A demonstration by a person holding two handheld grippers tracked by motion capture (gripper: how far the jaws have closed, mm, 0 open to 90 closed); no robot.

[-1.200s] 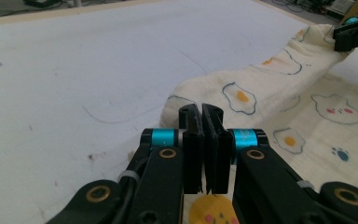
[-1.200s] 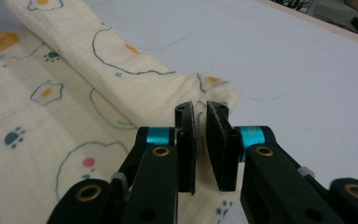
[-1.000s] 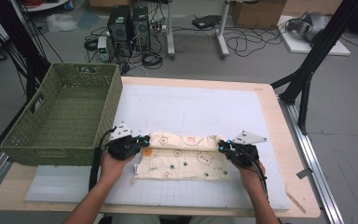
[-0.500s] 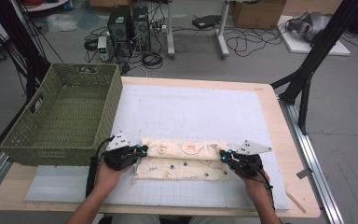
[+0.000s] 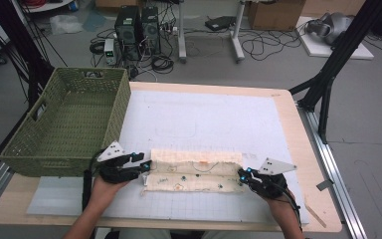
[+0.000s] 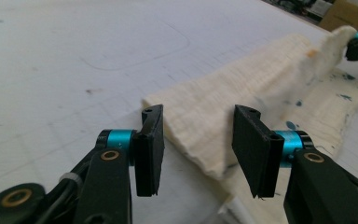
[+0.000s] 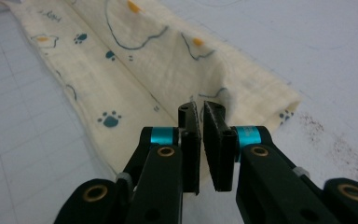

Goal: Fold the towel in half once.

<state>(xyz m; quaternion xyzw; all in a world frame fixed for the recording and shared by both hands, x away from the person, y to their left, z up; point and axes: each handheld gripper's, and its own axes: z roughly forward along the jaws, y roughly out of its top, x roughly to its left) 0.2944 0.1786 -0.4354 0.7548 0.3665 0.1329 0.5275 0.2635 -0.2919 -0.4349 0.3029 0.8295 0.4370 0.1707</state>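
Both hands have drawn toward the frame's lower edge since the earlier shots, folding the printed cloth into a narrow band at lower centre of the table. At left, the left gripper has just spread its jaws, the folded edge lying loose between them; at right, the right gripper is pressed together on the cloth's far end. Judged next: release there too, then regrip for another fold.

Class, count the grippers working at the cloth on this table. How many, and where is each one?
2. The left gripper is at the cloth's left end, jaws open. The right gripper is at its right end, jaws almost closed.
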